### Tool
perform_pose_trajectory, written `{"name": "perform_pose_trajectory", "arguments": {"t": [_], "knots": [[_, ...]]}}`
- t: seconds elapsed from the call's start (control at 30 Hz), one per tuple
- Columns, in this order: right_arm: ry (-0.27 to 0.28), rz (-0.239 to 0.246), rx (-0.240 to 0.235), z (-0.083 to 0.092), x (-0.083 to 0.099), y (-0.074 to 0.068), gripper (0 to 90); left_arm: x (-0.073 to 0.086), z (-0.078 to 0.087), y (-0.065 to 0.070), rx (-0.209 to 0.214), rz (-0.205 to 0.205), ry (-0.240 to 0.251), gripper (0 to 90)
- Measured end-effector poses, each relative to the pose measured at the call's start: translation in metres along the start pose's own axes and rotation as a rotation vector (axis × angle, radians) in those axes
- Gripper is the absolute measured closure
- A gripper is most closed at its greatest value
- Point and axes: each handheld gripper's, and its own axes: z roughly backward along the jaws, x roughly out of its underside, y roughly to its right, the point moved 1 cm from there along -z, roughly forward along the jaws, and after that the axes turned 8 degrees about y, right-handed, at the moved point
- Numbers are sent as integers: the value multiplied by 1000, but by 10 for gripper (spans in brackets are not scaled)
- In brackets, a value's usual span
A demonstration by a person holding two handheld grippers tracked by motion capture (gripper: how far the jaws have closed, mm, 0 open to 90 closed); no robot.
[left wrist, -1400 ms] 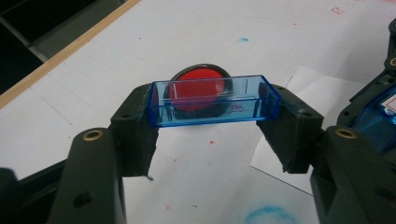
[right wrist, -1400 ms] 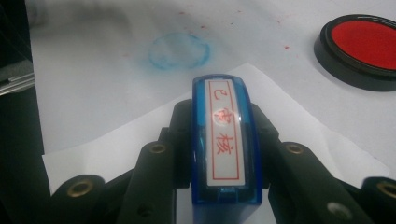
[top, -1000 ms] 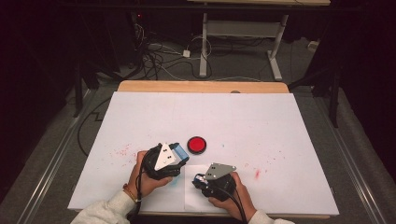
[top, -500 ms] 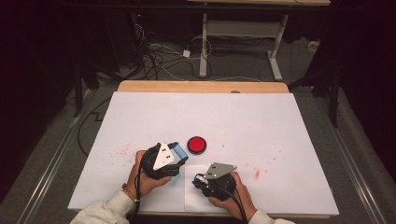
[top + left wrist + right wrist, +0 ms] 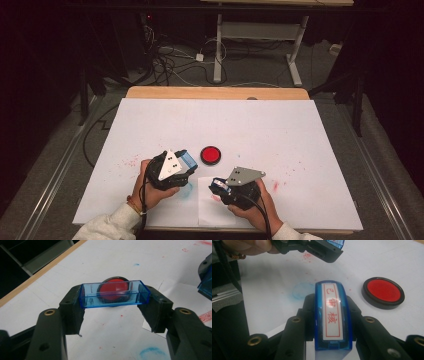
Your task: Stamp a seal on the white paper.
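Observation:
My left gripper (image 5: 183, 163) (image 5: 113, 305) is shut on the two ends of a clear blue rectangular cap (image 5: 186, 158) (image 5: 113, 297), held level above the table. Just beyond it lies a round red ink pad (image 5: 210, 155) (image 5: 113, 279) (image 5: 383, 292) in a black rim. My right gripper (image 5: 218, 186) (image 5: 333, 315) is shut on a blue stamp (image 5: 217, 185) (image 5: 333, 317) whose white label bears red characters. It hangs a little above a small white paper sheet (image 5: 212, 212). In the right gripper view, the left gripper (image 5: 322, 250) shows at the top edge.
The white table cover (image 5: 250, 125) carries red specks and a blue ink smudge (image 5: 186, 191) (image 5: 300, 293) near the left hand. A wooden edge (image 5: 215, 93) runs along the far side. Cables and desk legs lie on the floor beyond.
My right gripper has risen slightly with the stamp. The left gripper and the cap have stayed almost still.

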Motion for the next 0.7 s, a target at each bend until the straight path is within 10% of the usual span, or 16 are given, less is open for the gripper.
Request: {"name": "perform_pose_trajectory", "arguments": {"t": [0.7], "knots": [[37, -5, 18, 13, -9, 11, 697, 19, 23, -5, 3, 3, -53, 390]]}}
